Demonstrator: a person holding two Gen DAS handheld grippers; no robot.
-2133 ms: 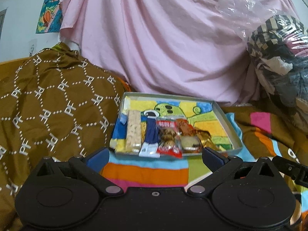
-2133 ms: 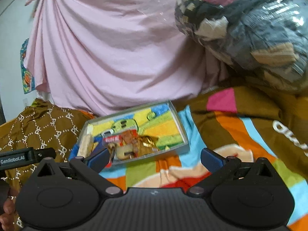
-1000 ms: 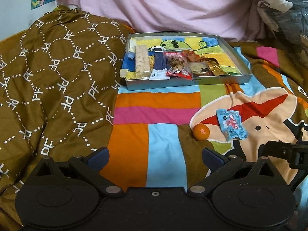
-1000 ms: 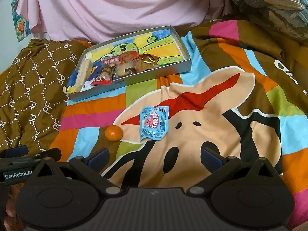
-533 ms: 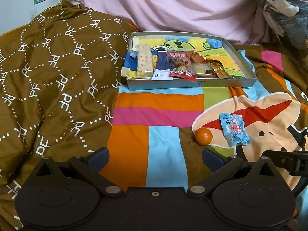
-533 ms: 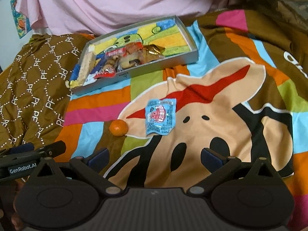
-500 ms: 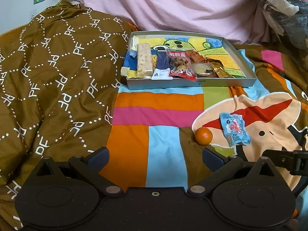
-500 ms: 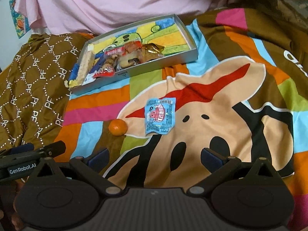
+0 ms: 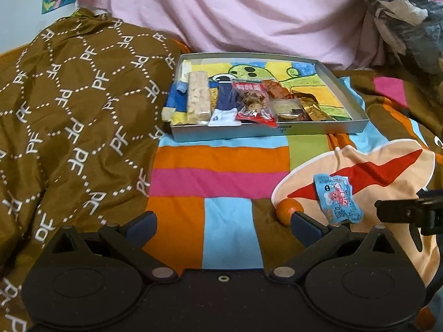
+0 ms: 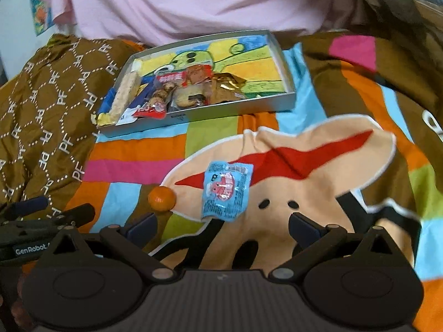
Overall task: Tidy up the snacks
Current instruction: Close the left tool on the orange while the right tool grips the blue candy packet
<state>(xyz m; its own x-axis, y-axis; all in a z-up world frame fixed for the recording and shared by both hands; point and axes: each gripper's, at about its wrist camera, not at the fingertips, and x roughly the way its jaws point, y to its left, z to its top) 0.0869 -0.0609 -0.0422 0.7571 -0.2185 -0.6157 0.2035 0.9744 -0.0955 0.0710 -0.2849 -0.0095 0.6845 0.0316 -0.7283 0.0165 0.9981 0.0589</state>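
Note:
A grey shallow tray (image 9: 357,108) (image 10: 288,72) with a cartoon lining holds several snack packets along its near left side. A small orange (image 9: 289,211) (image 10: 162,197) and a light-blue snack packet (image 9: 337,199) (image 10: 225,191) lie side by side on the colourful bedspread, nearer to me than the tray. My left gripper (image 9: 223,225) is open and empty, with its right fingertip just in front of the orange. My right gripper (image 10: 223,227) is open and empty, just short of the blue packet.
A brown quilt with white "PF" lettering (image 9: 69,116) is heaped on the left. A pink sheet (image 9: 235,11) hangs behind the tray. A clear bag of clothes (image 9: 401,13) sits at the back right. The other gripper shows at each view's edge (image 9: 409,213) (image 10: 47,218).
Both views tilted down from the tray to the bedspread, bringing the orange and blue packet into view. Both grippers have since moved closer to them. Jaws stayed open.

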